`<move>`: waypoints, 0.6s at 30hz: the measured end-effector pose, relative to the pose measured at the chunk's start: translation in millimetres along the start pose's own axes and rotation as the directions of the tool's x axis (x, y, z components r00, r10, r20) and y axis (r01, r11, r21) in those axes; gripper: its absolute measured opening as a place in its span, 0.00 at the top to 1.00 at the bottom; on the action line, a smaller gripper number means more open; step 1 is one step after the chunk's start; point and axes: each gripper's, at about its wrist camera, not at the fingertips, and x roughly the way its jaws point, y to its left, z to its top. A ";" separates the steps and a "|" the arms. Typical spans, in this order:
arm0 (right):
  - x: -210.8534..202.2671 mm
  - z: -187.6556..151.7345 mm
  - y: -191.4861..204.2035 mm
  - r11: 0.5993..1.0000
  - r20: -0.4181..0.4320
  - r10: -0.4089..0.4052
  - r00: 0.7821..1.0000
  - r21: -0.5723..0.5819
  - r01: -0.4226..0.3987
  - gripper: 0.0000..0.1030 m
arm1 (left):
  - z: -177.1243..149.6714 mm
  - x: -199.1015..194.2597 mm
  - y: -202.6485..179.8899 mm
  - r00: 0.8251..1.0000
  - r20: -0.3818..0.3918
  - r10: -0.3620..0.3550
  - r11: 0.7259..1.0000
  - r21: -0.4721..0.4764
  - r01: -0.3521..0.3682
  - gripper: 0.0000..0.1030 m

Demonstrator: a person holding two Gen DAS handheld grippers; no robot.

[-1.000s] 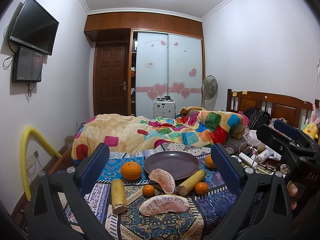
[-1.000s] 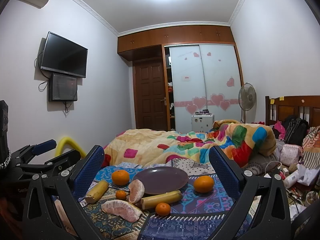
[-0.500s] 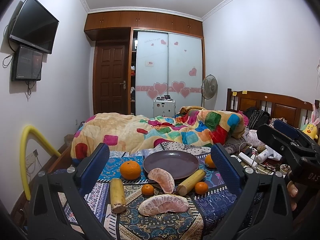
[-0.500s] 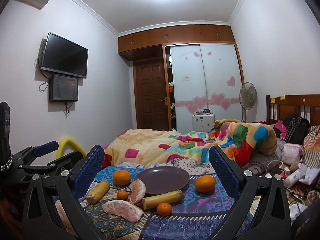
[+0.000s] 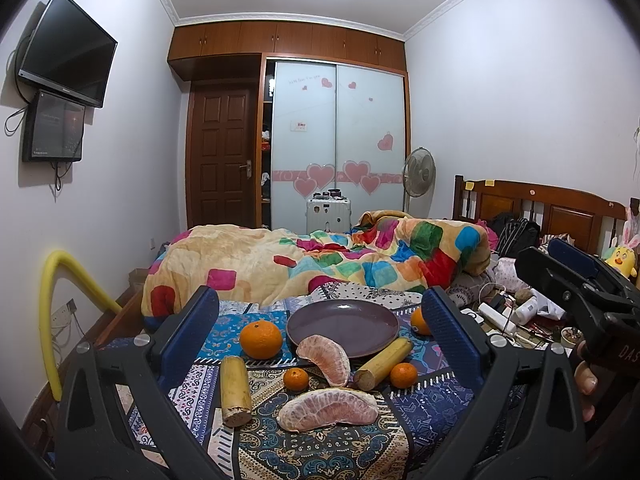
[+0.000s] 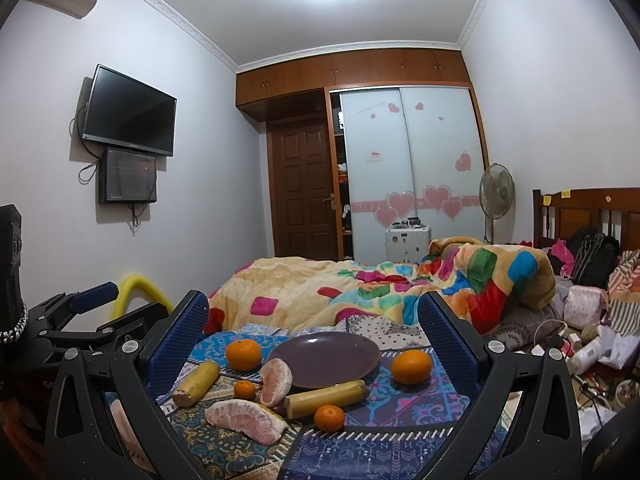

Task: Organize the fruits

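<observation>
An empty purple plate (image 5: 343, 327) (image 6: 325, 358) lies on a patterned cloth (image 5: 320, 444). Around it lie a large orange at the left (image 5: 261, 339) (image 6: 243, 355), another orange at the right (image 5: 419, 321) (image 6: 411, 366), two small oranges (image 5: 296, 379) (image 5: 403, 375), two peeled pomelo segments (image 5: 329, 405) (image 5: 325, 359) and two yellow cut banana pieces (image 5: 236, 390) (image 5: 383, 363). My left gripper (image 5: 320, 320) is open and empty, short of the fruit. My right gripper (image 6: 314, 320) is open and empty too. Each gripper shows at the edge of the other's view.
A colourful quilt (image 5: 320, 264) is heaped on the bed behind the plate. Bottles, cables and bags (image 5: 516, 312) clutter the right side by the wooden headboard (image 5: 540, 208). A yellow foam tube (image 5: 60, 296) curves at the left wall.
Both views have shifted only very slightly; the fruit and plate have not moved and both grippers stay open.
</observation>
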 end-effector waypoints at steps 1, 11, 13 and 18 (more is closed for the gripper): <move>0.7 -0.1 0.2 1.000 -0.002 0.000 1.000 0.002 0.000 0.00 | -1.3 1.3 0.9 1.000 -0.002 -0.001 1.000 -0.003 0.001 0.00; 16.4 -9.0 -13.1 0.999 -0.060 -0.034 0.998 -0.023 0.033 0.00 | -12.6 35.9 21.6 0.994 -0.111 0.018 0.999 -0.024 -0.021 0.00; 23.4 -11.4 -19.0 0.998 -0.084 -0.050 0.995 -0.030 0.048 0.00 | -15.3 47.6 31.2 0.988 -0.152 0.023 0.999 -0.037 -0.029 0.00; 45.4 -23.0 -38.9 0.996 -0.159 -0.085 0.984 -0.043 0.079 0.00 | -27.3 80.2 50.5 0.967 -0.245 0.067 0.997 -0.014 -0.072 0.08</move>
